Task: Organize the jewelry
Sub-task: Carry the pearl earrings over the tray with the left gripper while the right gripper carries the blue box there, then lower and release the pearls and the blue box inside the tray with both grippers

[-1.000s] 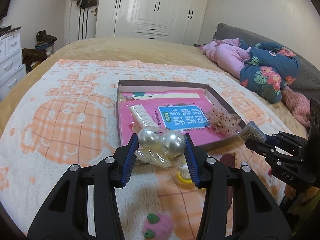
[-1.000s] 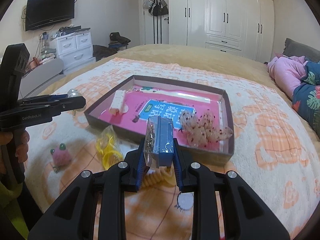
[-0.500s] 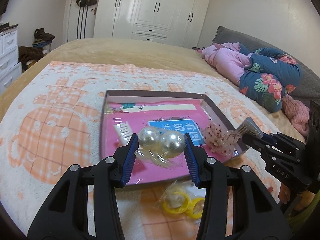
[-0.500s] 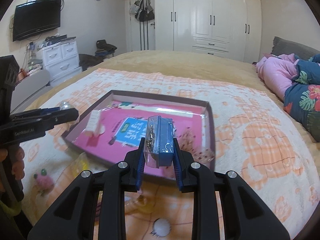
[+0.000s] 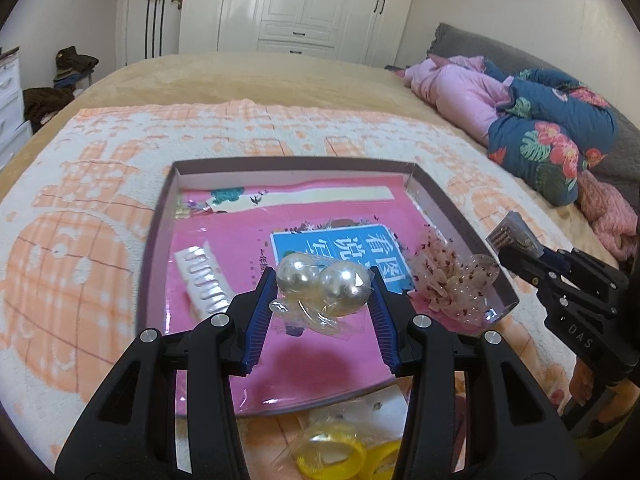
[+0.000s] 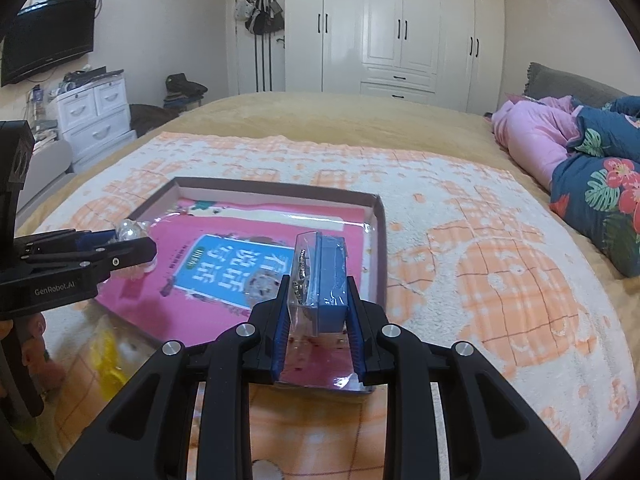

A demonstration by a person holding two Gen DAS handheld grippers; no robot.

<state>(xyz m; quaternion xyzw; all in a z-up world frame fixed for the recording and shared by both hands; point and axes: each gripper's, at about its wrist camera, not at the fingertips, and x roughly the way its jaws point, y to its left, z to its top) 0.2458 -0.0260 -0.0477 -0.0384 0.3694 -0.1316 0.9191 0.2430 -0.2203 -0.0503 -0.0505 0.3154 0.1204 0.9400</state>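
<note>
Left tool (image 5: 323, 286) clamped on a clear bag holding two large pearl balls (image 5: 322, 283), held above the near-middle of the shallow box tray (image 5: 158, 216). Right tool (image 6: 319, 293) clamped on a small blue card in plastic wrap (image 6: 326, 280) with a chain piece on its left face, over the tray's near right corner. Tray sits on an orange-and-white towel (image 5: 80, 264) on the bed, lined with a pink and blue printed sheet. Inside the tray: white comb clip (image 5: 202, 276) at left, speckled sheer bow (image 5: 452, 280) at right. Yellow rings in a bag (image 5: 336, 454) lie on the towel just near of the tray.
</note>
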